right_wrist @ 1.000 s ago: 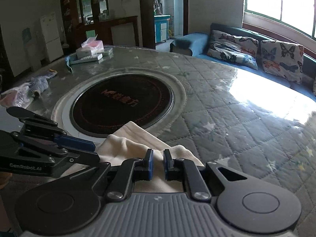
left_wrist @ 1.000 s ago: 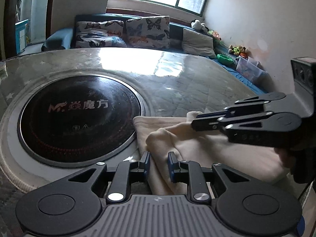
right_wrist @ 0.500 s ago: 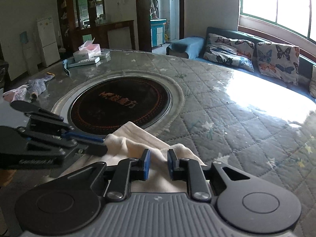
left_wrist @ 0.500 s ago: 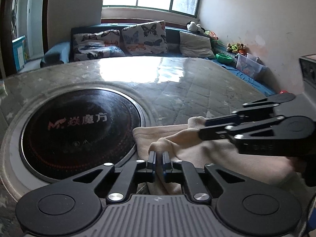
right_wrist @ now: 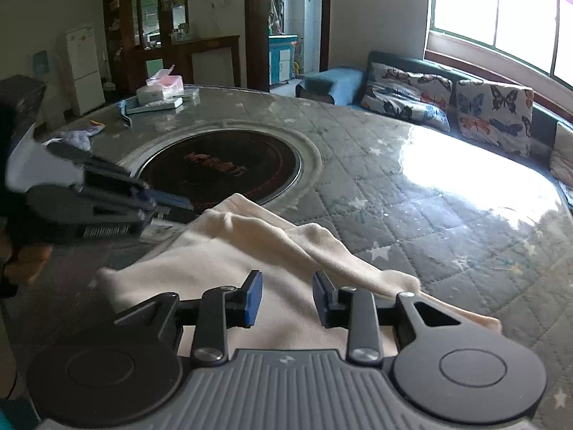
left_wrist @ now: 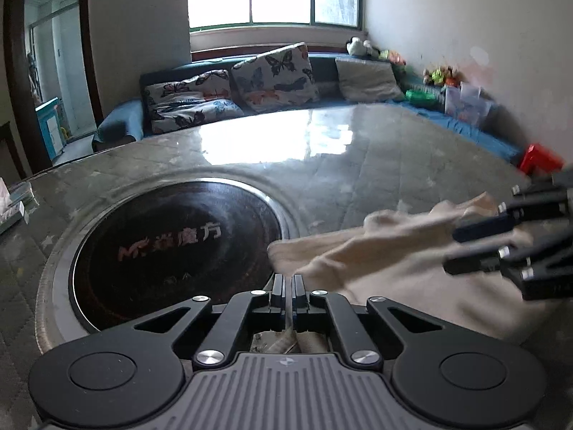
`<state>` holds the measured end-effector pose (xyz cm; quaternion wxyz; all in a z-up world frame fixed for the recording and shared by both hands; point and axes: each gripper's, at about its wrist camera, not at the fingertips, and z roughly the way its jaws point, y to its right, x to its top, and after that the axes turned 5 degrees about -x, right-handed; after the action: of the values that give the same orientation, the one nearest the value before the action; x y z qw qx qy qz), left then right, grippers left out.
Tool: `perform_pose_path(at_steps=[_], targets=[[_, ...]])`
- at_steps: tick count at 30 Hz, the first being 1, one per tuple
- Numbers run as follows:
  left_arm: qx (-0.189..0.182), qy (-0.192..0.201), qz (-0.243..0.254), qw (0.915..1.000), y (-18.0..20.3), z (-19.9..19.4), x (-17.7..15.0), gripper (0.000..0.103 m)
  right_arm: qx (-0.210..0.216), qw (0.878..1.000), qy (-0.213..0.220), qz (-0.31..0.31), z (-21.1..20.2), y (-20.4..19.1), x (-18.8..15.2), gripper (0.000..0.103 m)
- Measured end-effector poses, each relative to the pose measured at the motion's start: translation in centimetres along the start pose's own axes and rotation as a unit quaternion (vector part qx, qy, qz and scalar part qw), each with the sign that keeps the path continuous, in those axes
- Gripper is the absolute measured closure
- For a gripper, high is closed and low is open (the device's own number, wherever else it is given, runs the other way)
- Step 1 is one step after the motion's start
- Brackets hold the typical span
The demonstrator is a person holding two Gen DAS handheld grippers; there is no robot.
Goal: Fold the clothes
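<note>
Left wrist view: the cream garment (left_wrist: pixel 412 261) lies on the table (left_wrist: pixel 358 165) just ahead and right of the left gripper (left_wrist: pixel 288 288), whose jaws are pinched on its edge. The right gripper (right_wrist: pixel 286 297) hovers over it, jaws opening, nothing gripped.

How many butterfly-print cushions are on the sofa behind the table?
2. In the left wrist view, one butterfly cushion lies low at the sofa's left end, and the other butterfly cushion leans upright beside it. A plain grey cushion sits further right. More may be out of view.
</note>
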<state>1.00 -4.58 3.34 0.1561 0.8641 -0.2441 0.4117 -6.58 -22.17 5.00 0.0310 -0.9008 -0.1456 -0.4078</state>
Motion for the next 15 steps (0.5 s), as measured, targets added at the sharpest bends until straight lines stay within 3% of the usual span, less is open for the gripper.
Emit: perform_pose_path(at_steps=[8,15], targets=[[-0.083,0.0,0.032,0.996,4.2,-1.7,-0.6,0.097,0.007,1.0,-0.012,-0.004,-3.9,-0.3,-2.1,0.074],[-0.074,-0.026,0.036,0.9963,4.5,-0.3,-2.8,0.095,0.003,0.999,-0.026,0.018,-5.0,-0.1,-4.5,0.079]])
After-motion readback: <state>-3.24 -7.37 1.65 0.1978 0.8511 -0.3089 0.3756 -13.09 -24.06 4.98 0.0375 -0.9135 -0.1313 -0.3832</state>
